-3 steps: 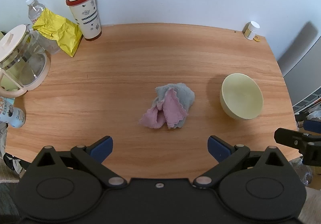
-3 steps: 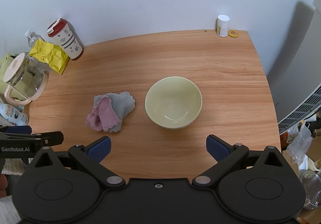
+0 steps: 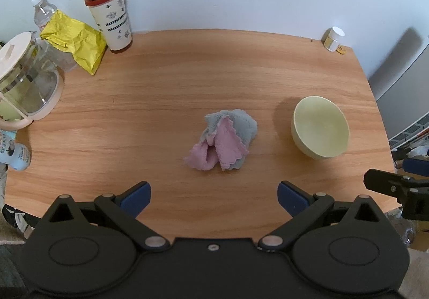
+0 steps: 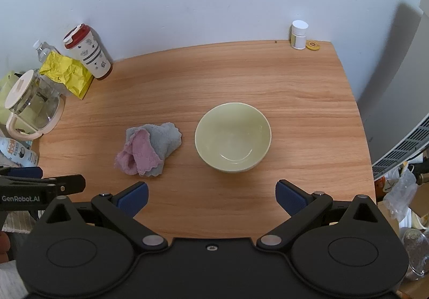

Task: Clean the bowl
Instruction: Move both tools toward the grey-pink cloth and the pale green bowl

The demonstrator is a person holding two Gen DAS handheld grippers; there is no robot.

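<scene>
A pale green bowl [image 4: 232, 137] stands upright and empty on the wooden table [image 4: 295, 100]; it also shows in the left wrist view [image 3: 320, 131]. A crumpled pink and grey cloth [image 3: 224, 143] lies to its left, apart from it, also in the right wrist view [image 4: 150, 148]. My left gripper [image 3: 213, 198] is open and empty, above the table's near edge, in line with the cloth. My right gripper [image 4: 211, 197] is open and empty, near the front edge, in line with the bowl.
At the back left stand a red-lidded tumbler [image 3: 110, 16], a yellow bag [image 3: 76, 44], a water bottle [image 3: 43, 13] and a glass jug [image 3: 25, 79]. A small white pill bottle [image 4: 299, 34] stands at the back right corner. A radiator [image 4: 402, 148] is right of the table.
</scene>
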